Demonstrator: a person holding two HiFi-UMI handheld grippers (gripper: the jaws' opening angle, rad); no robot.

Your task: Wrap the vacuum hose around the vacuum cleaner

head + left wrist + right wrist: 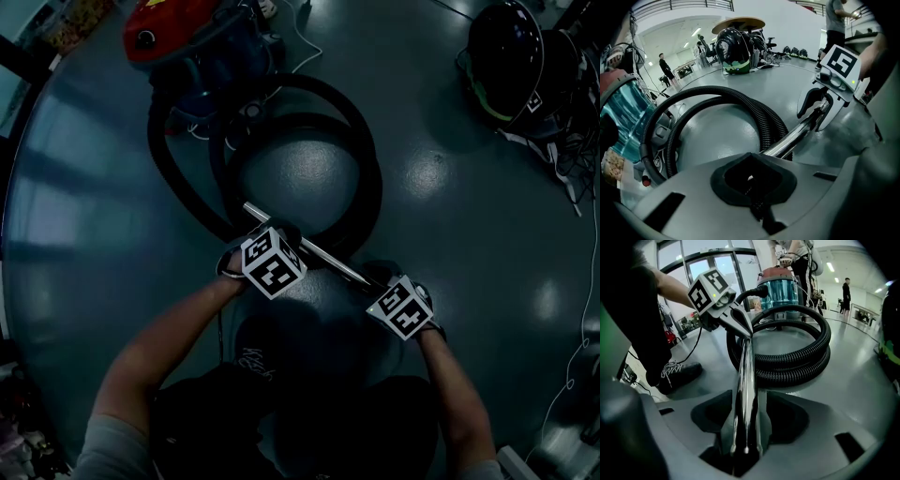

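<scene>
The vacuum cleaner (183, 33), with a red top and a blue body, stands at the far left. Its black ribbed hose (361, 150) lies in a double loop on the floor in front of it. The hose ends in a chrome tube (323, 255) that runs slantwise between my hands. My left gripper (281, 242) is shut, and its closed tips rest on the tube's far part. My right gripper (745, 427) is open, and the chrome tube (743, 380) lies lengthwise between its jaws. In the left gripper view the tube (792, 140) leads up to the right gripper (825, 110).
A black helmet-like machine (506, 56) with loose cables (562, 159) sits at the far right. A white cord (302, 47) trails beside the vacuum cleaner. My shoe (675, 373) stands left of the coil. People (846, 291) stand far off in the hall.
</scene>
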